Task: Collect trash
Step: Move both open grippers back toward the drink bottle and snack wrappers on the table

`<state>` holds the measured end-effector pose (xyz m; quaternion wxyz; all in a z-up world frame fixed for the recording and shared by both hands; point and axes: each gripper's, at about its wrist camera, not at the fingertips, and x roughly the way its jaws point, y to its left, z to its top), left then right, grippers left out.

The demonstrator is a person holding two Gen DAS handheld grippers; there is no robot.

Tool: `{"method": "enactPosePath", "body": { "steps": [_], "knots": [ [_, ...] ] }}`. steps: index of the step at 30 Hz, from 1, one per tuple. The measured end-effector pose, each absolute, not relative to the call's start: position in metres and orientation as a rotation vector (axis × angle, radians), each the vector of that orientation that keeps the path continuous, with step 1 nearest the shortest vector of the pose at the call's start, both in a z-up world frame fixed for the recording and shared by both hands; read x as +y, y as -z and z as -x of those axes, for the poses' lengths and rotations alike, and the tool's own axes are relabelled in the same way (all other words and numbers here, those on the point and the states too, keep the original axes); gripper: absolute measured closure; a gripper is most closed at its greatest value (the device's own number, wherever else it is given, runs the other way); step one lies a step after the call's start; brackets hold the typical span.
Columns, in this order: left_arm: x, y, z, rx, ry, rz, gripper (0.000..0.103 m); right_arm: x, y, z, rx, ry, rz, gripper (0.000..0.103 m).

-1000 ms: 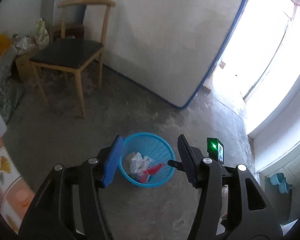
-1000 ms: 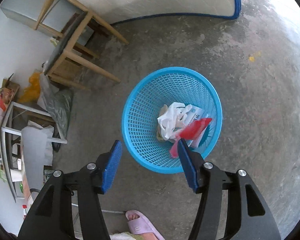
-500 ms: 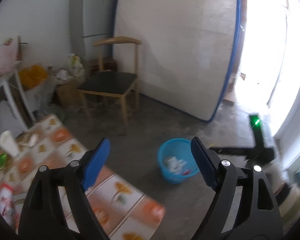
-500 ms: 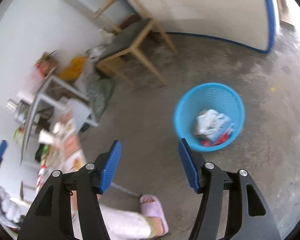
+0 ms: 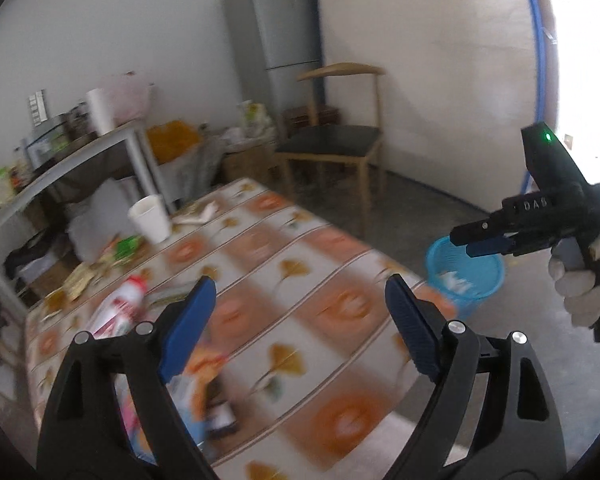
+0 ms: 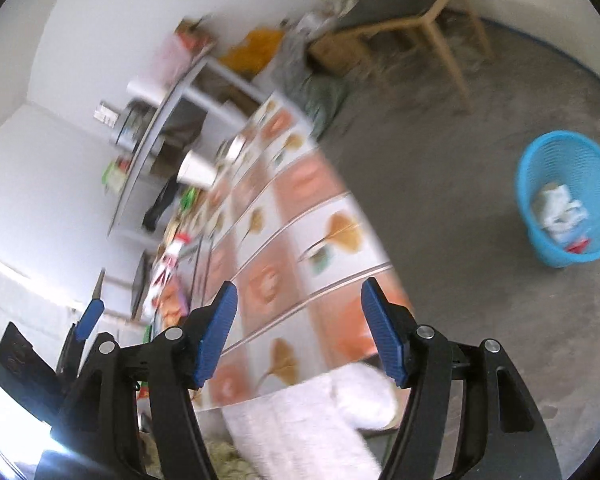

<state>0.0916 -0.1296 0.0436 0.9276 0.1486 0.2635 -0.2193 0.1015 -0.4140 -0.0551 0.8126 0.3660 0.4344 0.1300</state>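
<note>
My left gripper (image 5: 300,300) hangs open and empty over a table (image 5: 324,248) with an orange leaf-patterned cloth. Trash lies along the table's left side: a white paper cup (image 5: 150,218), a green wrapper (image 5: 126,246), a red-and-white bottle (image 5: 120,308) and blurred packets (image 5: 204,396) near my fingers. Beyond the table stands a blue basket (image 5: 464,276) on the floor, with white paper and a red scrap in it (image 6: 560,212). My right gripper (image 6: 300,312) is above the table's near corner, its jaws opening with nothing between them. It also shows at the right (image 5: 484,240), held by a gloved hand (image 5: 580,280).
A wooden chair (image 5: 340,140), a grey fridge (image 5: 276,32) and a metal shelf (image 5: 80,148) with clutter stand behind the table. A white board with a blue edge (image 5: 532,60) leans by a bright doorway. A white-clad leg (image 6: 308,420) shows below the right gripper.
Both views swung away from the blue basket on the floor and up to the table. The left jaws widened. The basket now sits small at the right in both views.
</note>
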Motion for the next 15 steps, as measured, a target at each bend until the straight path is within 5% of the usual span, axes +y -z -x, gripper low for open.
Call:
{"method": "enactPosePath", "body": {
  "steps": [15],
  "knots": [
    [0.020,-0.035,-0.085,0.567,0.163,-0.089,0.021,-0.266,0.037,-0.177,1.093,-0.508,-0.662,0.040]
  ]
}}
